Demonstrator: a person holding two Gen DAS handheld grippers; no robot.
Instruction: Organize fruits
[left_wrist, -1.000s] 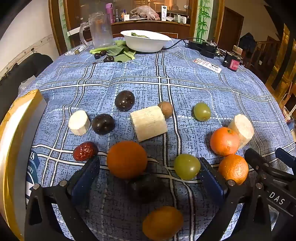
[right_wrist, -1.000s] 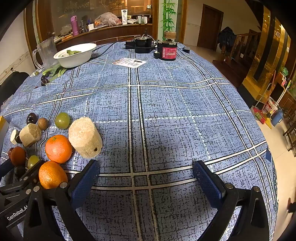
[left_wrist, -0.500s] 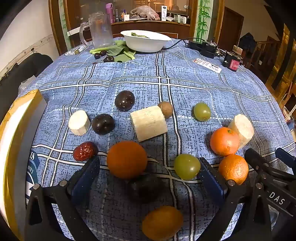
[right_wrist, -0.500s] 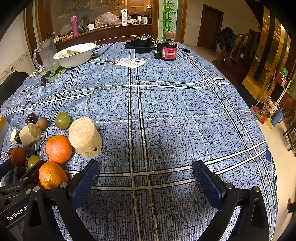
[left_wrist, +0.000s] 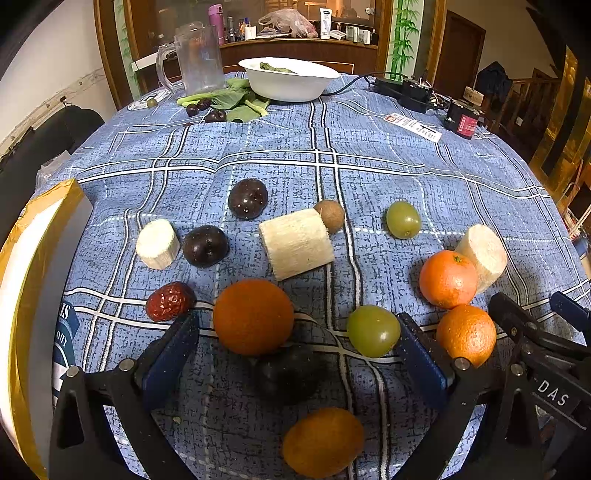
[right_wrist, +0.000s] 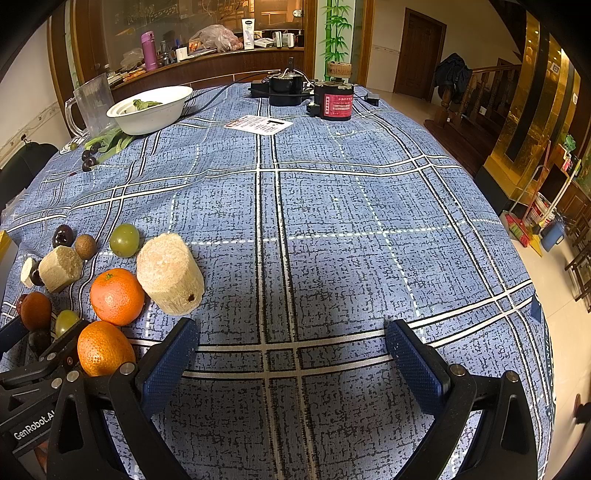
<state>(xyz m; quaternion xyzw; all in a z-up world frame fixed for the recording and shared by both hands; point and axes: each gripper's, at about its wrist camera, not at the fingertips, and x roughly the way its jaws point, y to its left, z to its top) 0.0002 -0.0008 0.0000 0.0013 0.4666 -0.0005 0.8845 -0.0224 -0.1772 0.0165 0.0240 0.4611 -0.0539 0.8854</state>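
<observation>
My left gripper (left_wrist: 295, 334) is spread wide and grips nothing. Low in its view, a dull orange (left_wrist: 253, 315) and a green grape (left_wrist: 373, 330) lie between the fingers, a dark plum (left_wrist: 288, 373) in shadow just behind them. A red date (left_wrist: 170, 301) sits just outside the left finger (left_wrist: 170, 358). Two brighter oranges (left_wrist: 447, 278) lie at the lower right (one beside a pale cane chunk (left_wrist: 482, 254)). More plums, a second grape and cane pieces dot the middle of the blue checked desk (left_wrist: 332, 147).

My right gripper (right_wrist: 291, 354) is also spread and empty, over bare cloth; the fruit sits at the left edge of its view, an orange (right_wrist: 103, 347) just beside its left finger (right_wrist: 168, 367).
</observation>
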